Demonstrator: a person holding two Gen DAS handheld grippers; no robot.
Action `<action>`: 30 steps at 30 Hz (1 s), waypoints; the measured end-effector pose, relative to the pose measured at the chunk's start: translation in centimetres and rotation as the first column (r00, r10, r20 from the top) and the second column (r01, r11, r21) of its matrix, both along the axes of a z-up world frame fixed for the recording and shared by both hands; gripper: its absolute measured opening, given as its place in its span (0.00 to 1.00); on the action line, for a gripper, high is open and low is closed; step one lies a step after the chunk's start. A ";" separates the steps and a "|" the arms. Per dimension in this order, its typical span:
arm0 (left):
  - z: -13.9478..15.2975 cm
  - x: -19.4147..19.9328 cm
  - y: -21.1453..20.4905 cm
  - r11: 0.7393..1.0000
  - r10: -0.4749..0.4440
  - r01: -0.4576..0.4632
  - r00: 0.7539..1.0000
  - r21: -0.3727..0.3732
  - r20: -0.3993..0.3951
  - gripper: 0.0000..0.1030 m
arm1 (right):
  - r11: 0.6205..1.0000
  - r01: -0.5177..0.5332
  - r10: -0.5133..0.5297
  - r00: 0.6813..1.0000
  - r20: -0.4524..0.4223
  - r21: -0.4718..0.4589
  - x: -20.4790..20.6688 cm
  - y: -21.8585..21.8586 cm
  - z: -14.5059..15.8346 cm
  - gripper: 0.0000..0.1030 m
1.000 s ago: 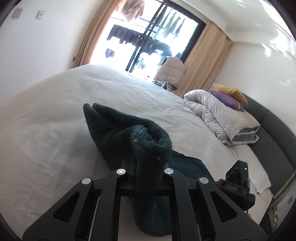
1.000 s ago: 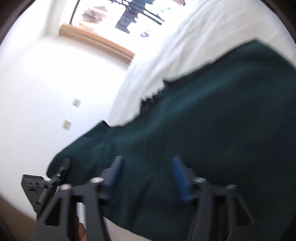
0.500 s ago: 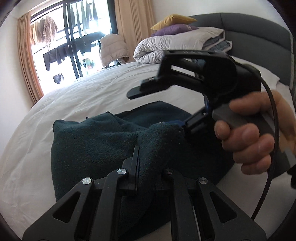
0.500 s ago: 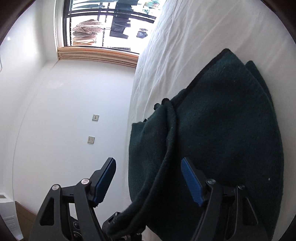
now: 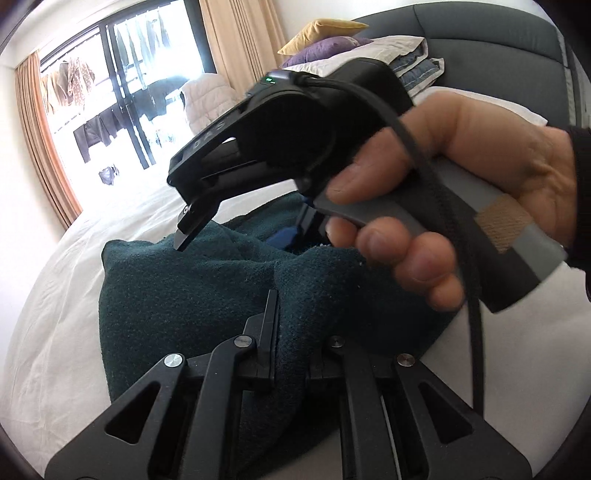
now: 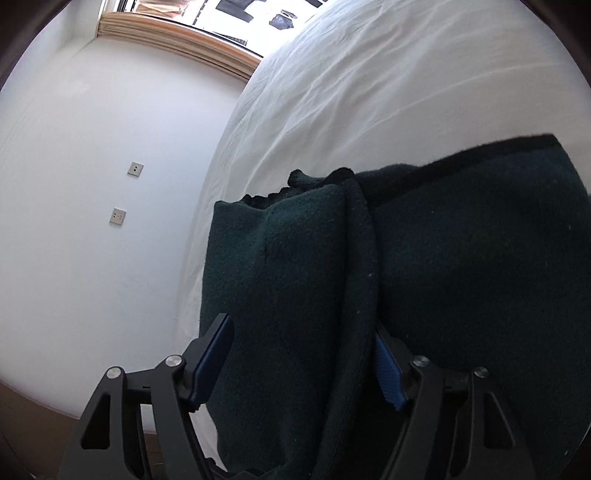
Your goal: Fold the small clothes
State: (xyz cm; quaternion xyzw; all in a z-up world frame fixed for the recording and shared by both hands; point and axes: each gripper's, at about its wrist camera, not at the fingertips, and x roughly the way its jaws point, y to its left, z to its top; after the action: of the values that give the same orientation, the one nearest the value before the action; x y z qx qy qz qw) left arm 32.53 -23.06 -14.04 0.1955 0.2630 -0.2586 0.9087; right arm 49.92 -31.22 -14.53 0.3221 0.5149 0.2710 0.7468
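A dark green fleece garment (image 5: 177, 295) lies bunched on the white bed (image 5: 66, 332). My left gripper (image 5: 291, 325) is shut on a raised fold of it, low in the left wrist view. My right gripper (image 6: 303, 354) is open, its blue pads (image 6: 214, 350) on either side of a thick fold of the same garment (image 6: 480, 258). In the left wrist view the right gripper's black body (image 5: 280, 133) and the hand holding it hang over the garment, fingers pointing down-left.
A folded grey duvet and purple and yellow pillows (image 5: 328, 40) sit at the grey headboard (image 5: 498, 33). A window with curtains (image 5: 122, 96) is beyond the bed. A white wall with sockets (image 6: 118, 216) stands left of the bed.
The right gripper has come closer over the garment, with the fold now between its open fingers. The left gripper keeps its hold on the raised fold.
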 end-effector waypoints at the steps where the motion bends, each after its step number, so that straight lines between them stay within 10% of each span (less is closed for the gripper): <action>1: -0.1 0.0 -0.2 1.000 -0.001 0.001 1.000 -0.001 -0.001 0.08 | 1.000 -0.004 0.004 1.000 0.003 -0.016 0.2 -0.1 0.0 0.58; 7: -0.2 0.3 -0.3 1.000 -0.010 0.010 1.000 0.014 -0.015 0.08 | 0.992 0.016 -0.008 0.998 0.059 -0.129 -0.2 -1.1 0.3 0.12; 30: -0.2 0.3 -5.9 0.982 -0.165 0.165 0.986 0.092 -0.011 0.08 | 0.964 0.206 -0.184 0.974 0.135 -0.166 -2.6 -10.6 0.9 0.10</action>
State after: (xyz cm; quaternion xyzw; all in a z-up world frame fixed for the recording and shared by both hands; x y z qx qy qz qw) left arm 32.84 -28.99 -14.21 0.2579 0.2591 -0.3211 0.8737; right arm 47.35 -41.78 -13.59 0.2864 0.4579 0.1673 0.8248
